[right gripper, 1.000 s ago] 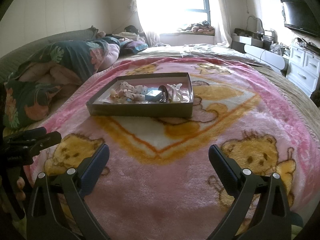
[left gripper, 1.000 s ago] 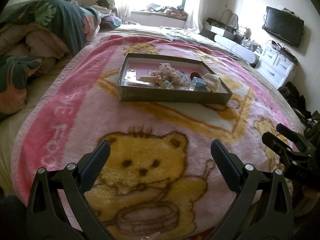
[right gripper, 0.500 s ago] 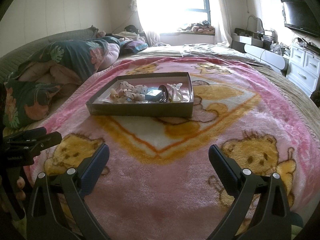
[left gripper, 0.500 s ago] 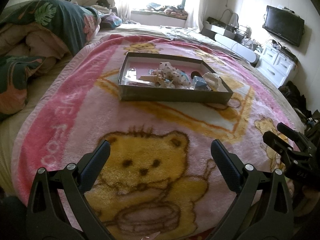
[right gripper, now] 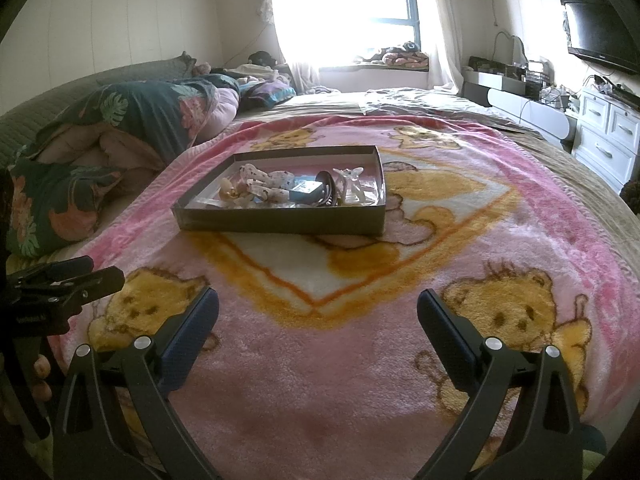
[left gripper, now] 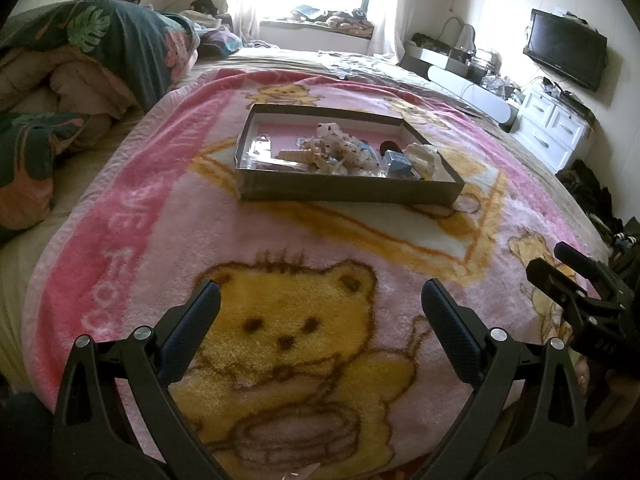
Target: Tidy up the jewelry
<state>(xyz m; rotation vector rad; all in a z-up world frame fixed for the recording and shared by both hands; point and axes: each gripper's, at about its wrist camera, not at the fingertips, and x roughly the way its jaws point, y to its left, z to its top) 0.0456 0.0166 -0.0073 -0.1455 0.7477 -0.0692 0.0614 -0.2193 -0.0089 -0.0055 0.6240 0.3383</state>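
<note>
A shallow dark cardboard box (left gripper: 348, 192) (right gripper: 280, 218) sits on a pink bear-print blanket (left gripper: 280, 264) (right gripper: 400, 280) on a bed. Inside lie a spotted fabric bow (left gripper: 344, 146) (right gripper: 268, 180), a small blue box (left gripper: 400, 162) (right gripper: 306, 188), a clear hair claw (left gripper: 424, 156) (right gripper: 352, 180), a dark clip (right gripper: 326, 188) and other small pieces. My left gripper (left gripper: 320, 304) is open and empty, low over the blanket, well short of the box. My right gripper (right gripper: 318, 310) is open and empty too, also short of the box. Each gripper shows at the edge of the other's view, the right (left gripper: 576, 280) and the left (right gripper: 68, 280).
A folded floral duvet (left gripper: 80, 72) (right gripper: 120, 128) lies on the left of the bed. White drawers (left gripper: 556, 128) and a wall TV (left gripper: 566, 54) stand at the right. A bright window (right gripper: 344, 12) is behind the bed. Dark clothes (left gripper: 592, 196) lie by the bed's right side.
Nearly nothing has changed. The left wrist view has shifted very slightly; both grippers stay open and in place.
</note>
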